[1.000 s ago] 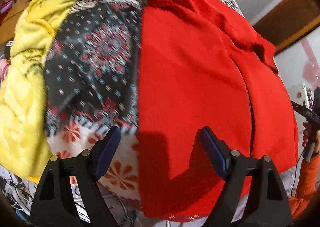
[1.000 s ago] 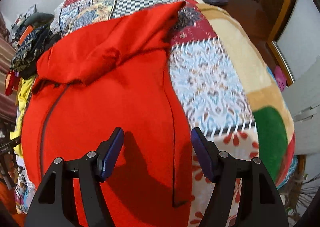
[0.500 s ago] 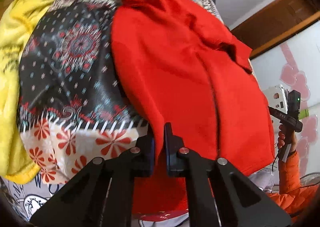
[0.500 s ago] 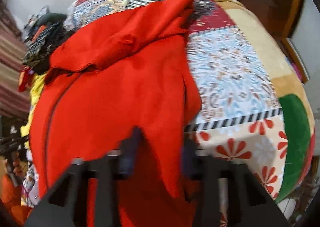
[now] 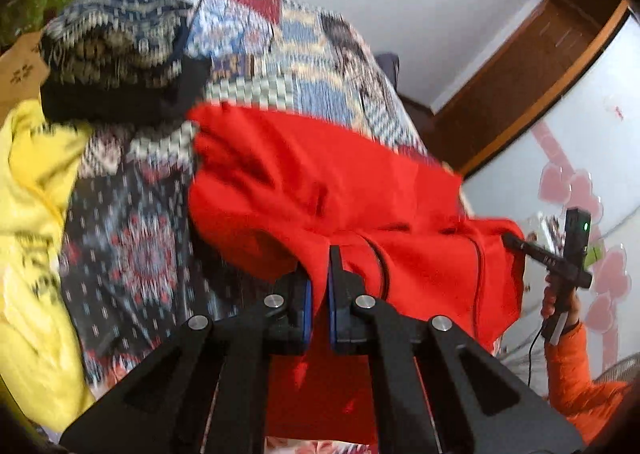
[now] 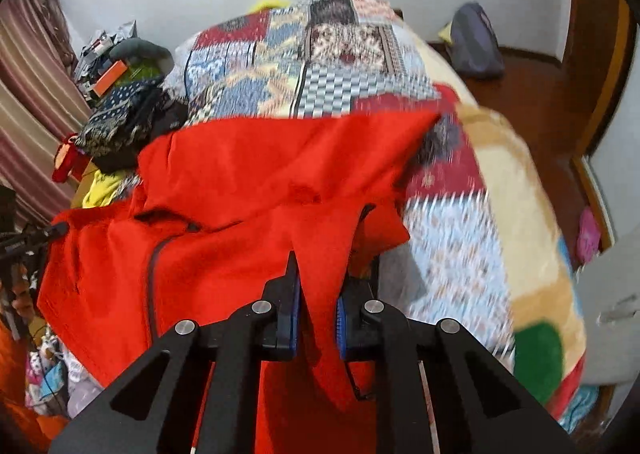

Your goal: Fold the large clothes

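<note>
The red garment [image 5: 332, 189] lies spread over the patchwork quilt [image 5: 280, 53] on the bed, and its near hem is pulled up off the quilt at two places. On one side the left gripper [image 5: 319, 294] is pinched tight on a fold of that red cloth, blue pads pressed flat against it, the fabric rising in a ridge from between the fingers. On the other side the right gripper [image 6: 318, 306] has a thicker tuck of the same garment between its pads, and its jaws are closing on it (cloth fills the whole gap, so it is gripped). The red cloth hangs down under both tools and drapes in a sag between them. A dark seam line [image 6: 152, 274] runs down the garment's body in the right wrist view.

Beside the garment, toward the left of the bed, a yellow garment [image 5: 36, 234] lies crumpled against a dark patterned cloth [image 5: 116, 41] heaped on a black one. Farther out there is a grey bag [image 6: 474, 39] on the wooden floor by the wall, and striped curtains [image 6: 28, 93] at the far left. An orange sleeve [image 5: 572, 378] shows at the edge, its hand around the other tool's handle.
</note>
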